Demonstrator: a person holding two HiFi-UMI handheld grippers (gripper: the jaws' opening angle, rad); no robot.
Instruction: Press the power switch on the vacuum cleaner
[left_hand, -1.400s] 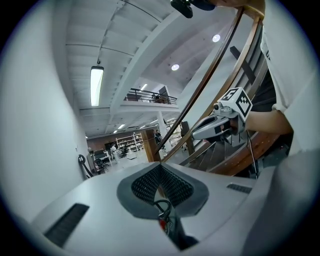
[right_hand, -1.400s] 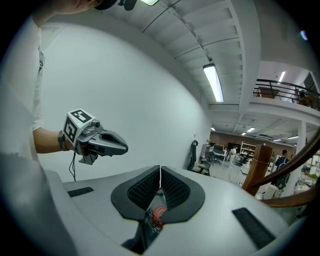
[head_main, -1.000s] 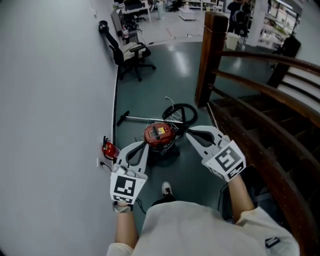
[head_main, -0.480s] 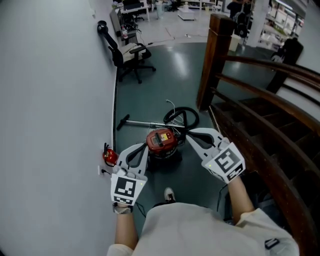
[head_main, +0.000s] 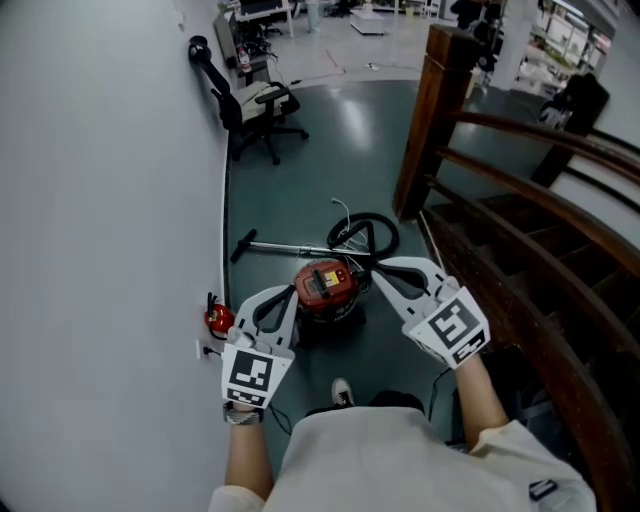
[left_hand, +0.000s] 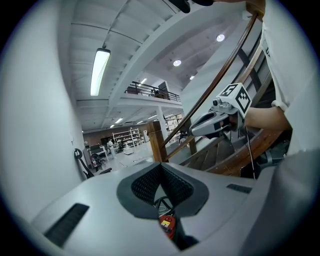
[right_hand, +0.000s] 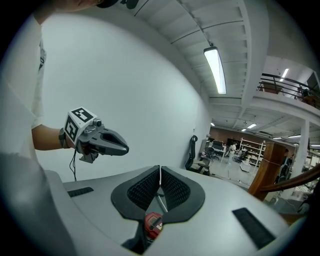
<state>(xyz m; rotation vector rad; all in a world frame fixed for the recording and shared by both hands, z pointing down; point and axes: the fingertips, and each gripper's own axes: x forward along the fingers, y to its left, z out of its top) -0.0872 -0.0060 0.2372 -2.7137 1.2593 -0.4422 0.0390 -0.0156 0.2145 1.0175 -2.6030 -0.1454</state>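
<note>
The vacuum cleaner (head_main: 325, 284) is a red canister with a yellow label on top, standing on the dark green floor below me. Its black hose (head_main: 366, 236) coils behind it and its metal wand (head_main: 286, 244) lies to the left. My left gripper (head_main: 291, 290) hangs shut above the canister's left side, and my right gripper (head_main: 373, 268) hangs shut above its right side. Both are well above the floor. In the left gripper view the shut left gripper (left_hand: 160, 167) shows the vacuum cleaner (left_hand: 167, 225) below it. The right gripper (right_hand: 160, 170) frames the vacuum cleaner (right_hand: 153, 223) likewise.
A white wall (head_main: 110, 200) runs along the left, with a small red object (head_main: 218, 320) at its foot. A black office chair (head_main: 260, 108) stands further back. A wooden post (head_main: 432, 110) and curved stair rails (head_main: 540, 250) close off the right. My shoe (head_main: 343, 391) is near the canister.
The head view has shifted a little, so the vacuum cleaner sits slightly lower in the picture. Both grippers stay shut and in nearly the same place.
</note>
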